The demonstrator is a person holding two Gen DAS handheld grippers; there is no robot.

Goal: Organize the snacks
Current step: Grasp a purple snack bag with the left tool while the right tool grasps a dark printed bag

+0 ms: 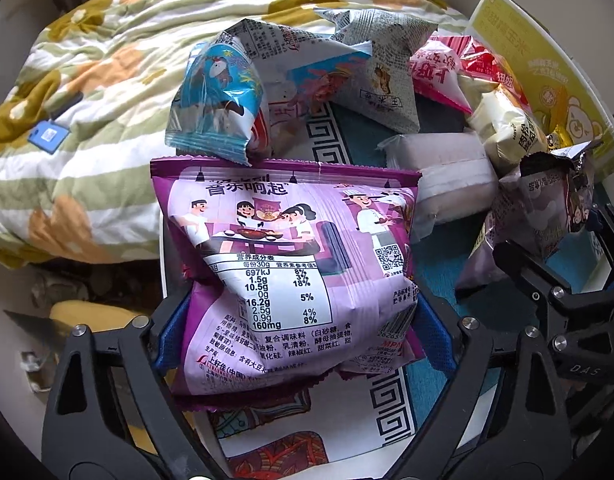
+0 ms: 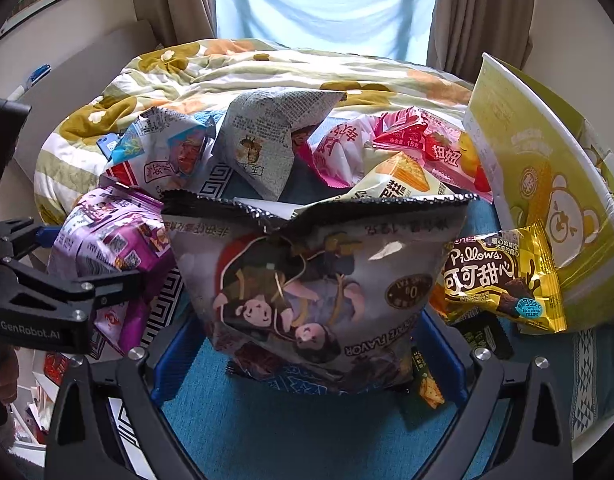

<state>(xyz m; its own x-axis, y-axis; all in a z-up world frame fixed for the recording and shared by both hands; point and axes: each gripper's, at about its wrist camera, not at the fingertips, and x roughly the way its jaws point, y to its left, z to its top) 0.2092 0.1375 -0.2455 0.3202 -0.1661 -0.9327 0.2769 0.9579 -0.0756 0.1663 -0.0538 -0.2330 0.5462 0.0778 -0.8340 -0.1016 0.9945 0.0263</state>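
The purple snack bag (image 1: 291,264) sits between the left tool (image 1: 297,330) pads, which clench its lower sides; beyond it lies a blue packet (image 1: 215,104). The grey snack bag (image 2: 315,292) is clenched in the right tool (image 2: 307,364) — a gold Pillows packet (image 2: 503,280) just to its right, all over the table's blue mat (image 2: 267,432)

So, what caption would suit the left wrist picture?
Left claw closed on a purple snack bag beside piled snacks.

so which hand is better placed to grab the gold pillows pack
Right, probably: the gold pillows pack lies just beside the right hand-held gripper, though a grey bag sits between its fingers. The left hand-held gripper pinches the purple bag.
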